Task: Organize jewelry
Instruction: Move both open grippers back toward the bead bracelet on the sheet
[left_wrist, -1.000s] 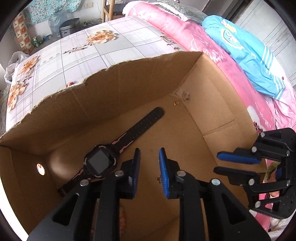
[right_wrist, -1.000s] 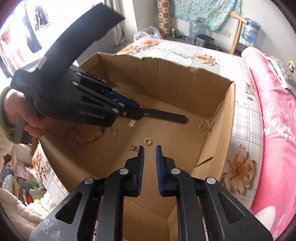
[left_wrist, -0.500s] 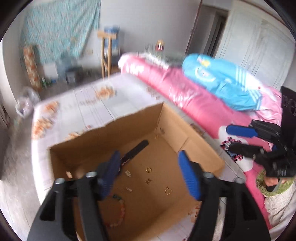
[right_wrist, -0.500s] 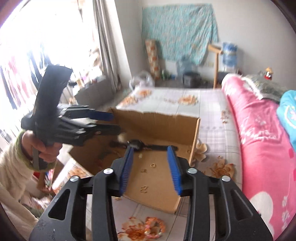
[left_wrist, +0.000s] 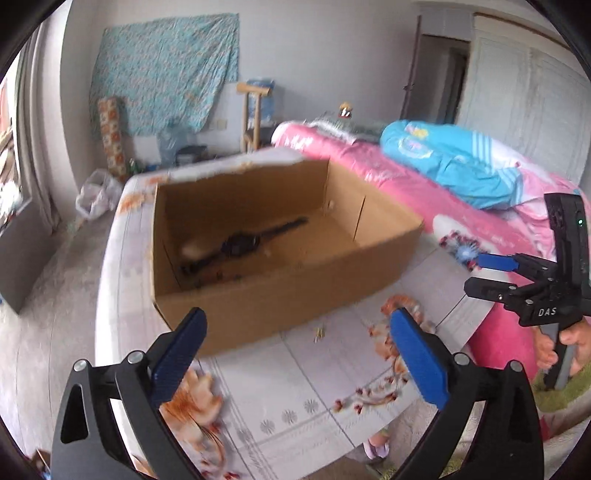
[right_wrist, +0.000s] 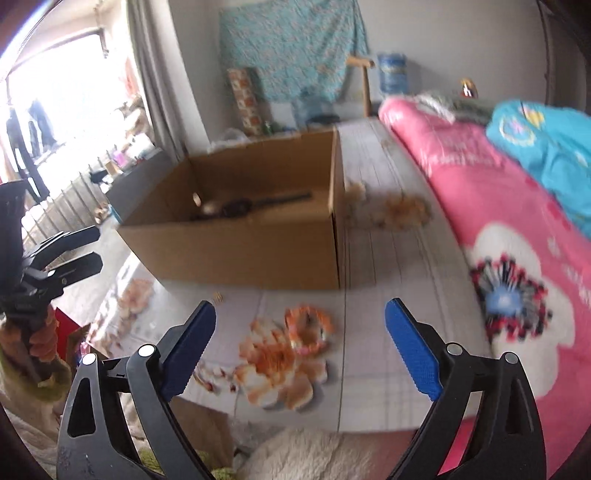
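A plain brown cardboard box (left_wrist: 295, 284) at frame centre holds a black wristwatch (left_wrist: 240, 243), on a pale grey checked sheet with orange flowers (left_wrist: 295, 387); a pink floral quilt (right_wrist: 498, 206) lies at right.

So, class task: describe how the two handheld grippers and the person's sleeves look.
Both the left gripper and right gripper have black frames, silver rivets and ribbed blue pads. White letters "DAS" mark the right one. The sleeves look fuzzy, cream with green cuffs.

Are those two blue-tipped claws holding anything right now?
No. The left gripper and right gripper have just been opening, nothing between their jaws. The watch lies in the cardboard box.
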